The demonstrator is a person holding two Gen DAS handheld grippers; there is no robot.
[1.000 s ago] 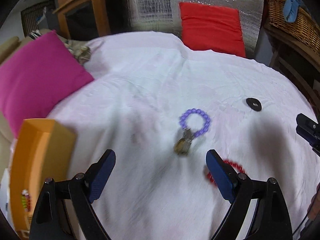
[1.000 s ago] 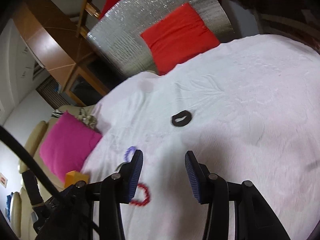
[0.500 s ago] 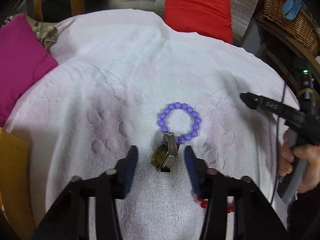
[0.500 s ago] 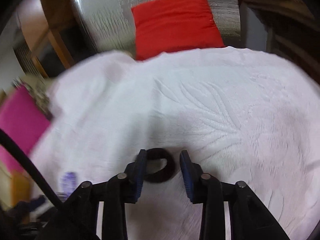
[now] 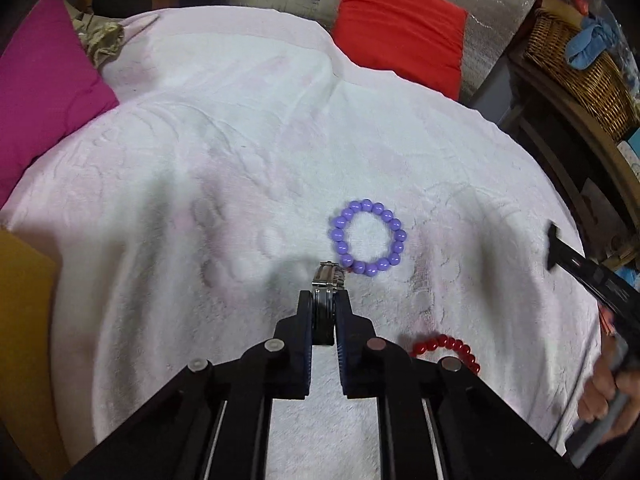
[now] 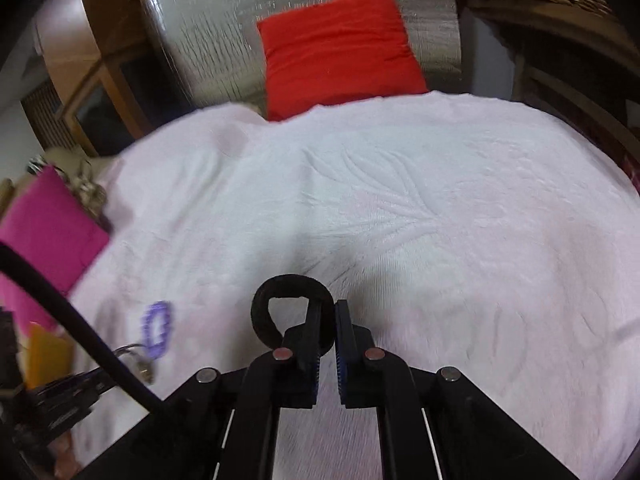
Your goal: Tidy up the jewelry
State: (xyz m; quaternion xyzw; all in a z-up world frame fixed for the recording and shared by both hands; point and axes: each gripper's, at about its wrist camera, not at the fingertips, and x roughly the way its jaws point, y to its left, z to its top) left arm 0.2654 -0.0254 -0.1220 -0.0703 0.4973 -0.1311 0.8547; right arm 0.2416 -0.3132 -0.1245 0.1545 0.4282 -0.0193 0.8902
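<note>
My left gripper (image 5: 323, 300) is shut on a metal wristwatch (image 5: 327, 280); its silver band sticks out past the fingertips, on the white cloth (image 5: 240, 160). A purple bead bracelet (image 5: 368, 238) lies just beyond it, to the right. A red bead bracelet (image 5: 448, 348) lies right of the left gripper's fingers. My right gripper (image 6: 329, 312) is shut on a black ring-shaped band (image 6: 280, 286), gripping its right side. The purple bracelet also shows blurred in the right wrist view (image 6: 158, 326).
An orange box (image 5: 24, 320) stands at the left edge of the cloth. A pink cushion (image 5: 40, 92) lies at the left and a red cushion (image 5: 400, 28) at the back. A wicker basket (image 5: 580, 68) sits on a shelf at the right.
Both grippers have closed: the left on the wristwatch, the right on the black band. Before, both stood open around them.
</note>
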